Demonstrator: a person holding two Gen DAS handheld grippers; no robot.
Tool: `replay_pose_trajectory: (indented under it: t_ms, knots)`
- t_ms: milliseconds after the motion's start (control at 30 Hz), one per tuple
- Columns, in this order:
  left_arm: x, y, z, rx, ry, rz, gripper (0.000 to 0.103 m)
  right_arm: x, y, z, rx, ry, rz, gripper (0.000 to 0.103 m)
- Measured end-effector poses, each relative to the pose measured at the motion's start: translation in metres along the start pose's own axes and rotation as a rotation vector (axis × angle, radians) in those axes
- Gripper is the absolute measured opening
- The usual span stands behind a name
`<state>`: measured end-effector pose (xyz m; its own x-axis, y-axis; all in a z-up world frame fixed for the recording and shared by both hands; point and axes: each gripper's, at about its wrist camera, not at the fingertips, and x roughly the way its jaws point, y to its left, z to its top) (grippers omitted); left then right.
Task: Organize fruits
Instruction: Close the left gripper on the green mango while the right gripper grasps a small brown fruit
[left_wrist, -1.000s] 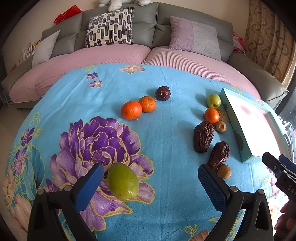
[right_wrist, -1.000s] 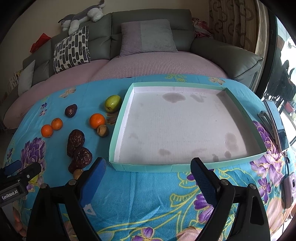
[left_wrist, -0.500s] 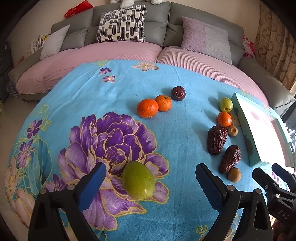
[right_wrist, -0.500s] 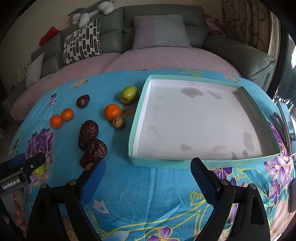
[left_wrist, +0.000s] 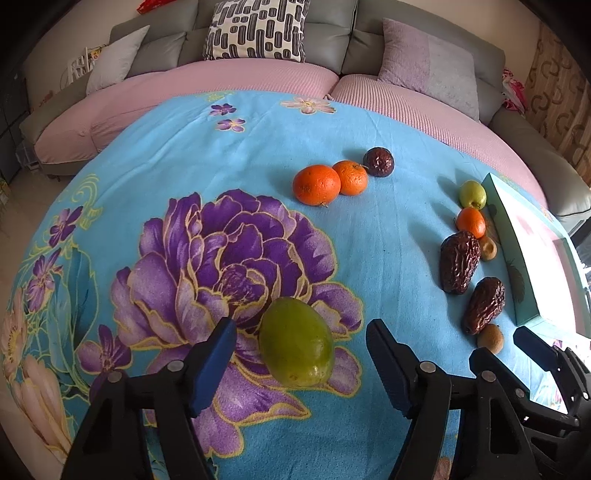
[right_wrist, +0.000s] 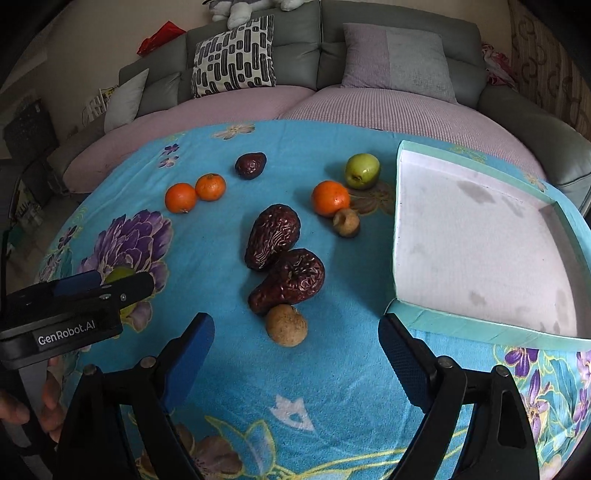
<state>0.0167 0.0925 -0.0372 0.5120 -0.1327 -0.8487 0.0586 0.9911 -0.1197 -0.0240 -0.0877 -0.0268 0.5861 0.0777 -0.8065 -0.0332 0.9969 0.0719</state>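
Note:
My left gripper (left_wrist: 301, 352) is open, its jaws on either side of a green mango (left_wrist: 296, 341) lying on the purple flower print. My right gripper (right_wrist: 295, 343) is open just in front of a small brown fruit (right_wrist: 286, 325), which touches two large dark dates (right_wrist: 273, 236) (right_wrist: 291, 280). Two oranges (left_wrist: 316, 184) (left_wrist: 351, 177) and a dark round fruit (left_wrist: 378, 161) lie farther back. A third orange (right_wrist: 330, 198), a green apple (right_wrist: 362, 171) and another small brown fruit (right_wrist: 346, 222) lie beside the teal tray (right_wrist: 480, 321), which holds nothing.
The fruits lie on a round table under a blue floral cloth (left_wrist: 229, 155). A grey and pink sofa (left_wrist: 258, 74) with cushions curves behind it. The left gripper body (right_wrist: 62, 314) shows at the left of the right wrist view.
My left gripper has moved forward until its jaws flank the green mango. My right gripper has swung left from the tray front toward the dates and the small brown fruit.

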Motion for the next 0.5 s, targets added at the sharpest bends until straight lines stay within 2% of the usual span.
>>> replay_pose_trajectory:
  t_ms: [33,67,133,167,233,333,400,500]
  knots:
    - [0.0,0.0003,-0.0001,-0.001,0.0,-0.001,0.067,0.0016,0.0017,0.0,-0.005,0.002,0.002,0.076]
    - [-0.0002,0.0005,-0.0004,-0.002,0.001,-0.003,0.065,0.003,0.0029,0.0,-0.009,0.005,-0.002,0.074]
    - [0.0,0.0009,-0.0008,-0.003,0.005,-0.011,0.053,0.0054,0.0021,-0.0002,-0.005,0.009,-0.008,0.073]
    - [-0.0002,0.001,-0.0006,-0.005,0.006,-0.013,0.051,0.0063,0.0013,-0.0005,0.0,0.013,-0.006,0.072]
    - [-0.0009,0.0018,-0.0001,-0.009,0.002,-0.012,0.047,0.0077,-0.0009,-0.0012,0.012,0.022,-0.004,0.057]
    - [-0.0025,0.0025,0.0008,-0.013,-0.004,-0.012,0.043,0.007,-0.0032,-0.0019,0.022,0.026,0.004,0.047]
    - [-0.0024,0.0022,0.0013,-0.012,-0.004,-0.011,0.042,0.0064,-0.0025,-0.0018,0.019,0.025,0.007,0.043]
    - [-0.0029,0.0019,0.0022,-0.013,-0.008,-0.013,0.042,0.0058,-0.002,-0.0024,0.016,0.027,0.009,0.033]
